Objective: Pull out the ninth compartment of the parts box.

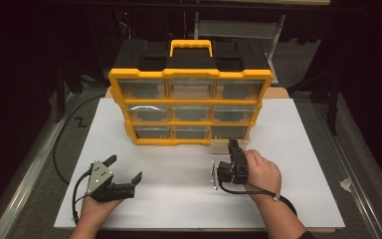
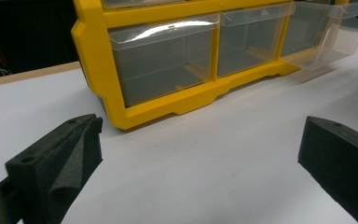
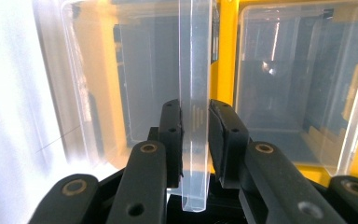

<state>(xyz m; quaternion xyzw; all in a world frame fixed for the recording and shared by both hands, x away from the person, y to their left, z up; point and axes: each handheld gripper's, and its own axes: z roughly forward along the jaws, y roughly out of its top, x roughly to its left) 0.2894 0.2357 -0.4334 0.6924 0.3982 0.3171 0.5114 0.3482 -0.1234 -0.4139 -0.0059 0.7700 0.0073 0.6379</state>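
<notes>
The right gripper has its two black jaws closed on the thin front lip of a clear plastic drawer, the pads pressing either face of that lip so that only the plastic stands between them; in the high view the same gripper sits at about five o'clock from the yellow organizer, touching its bottom row at the right end, where the drawer stands a little way out of the frame. The left gripper rests on the white table top at about seven o'clock from the organizer, well apart from it, jaws spread wide with nothing between them; from its own camera the jaws frame bare table, and the partly drawn drawer shows at the far right.

The drawer looks empty, so it should be light and slide with little drag; the plastic is thin, stiff, glossy, likely slippery under the pads, and the lip might flex or crack if twisted. The lip's middle is the sound place to hold it, pulling straight along the slot. The organizer itself seems light enough to creep forward with the pull; the free left gripper could steady the yellow frame.
</notes>
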